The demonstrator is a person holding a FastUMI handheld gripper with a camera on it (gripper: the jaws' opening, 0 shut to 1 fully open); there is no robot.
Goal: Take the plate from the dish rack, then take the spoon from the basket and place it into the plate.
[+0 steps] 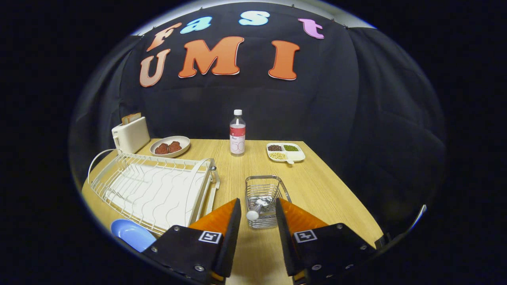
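A blue plate point(132, 234) lies on the table at the near corner of the white wire dish rack point(158, 188), to the left of my left finger. A small wire basket point(263, 200) stands just ahead of my fingers, with a spoon point(256, 209) leaning inside it, its white rounded end toward me. My gripper point(258, 206) is open above the wooden table point(317, 190), nothing between its fingers, and the basket shows through the gap.
Behind the rack stand a white toaster point(130, 134) with bread in it and a beige plate point(170, 146) with brown food. A clear bottle point(237, 132) stands mid-table at the back, a white divided tray point(286, 152) of beans to its right.
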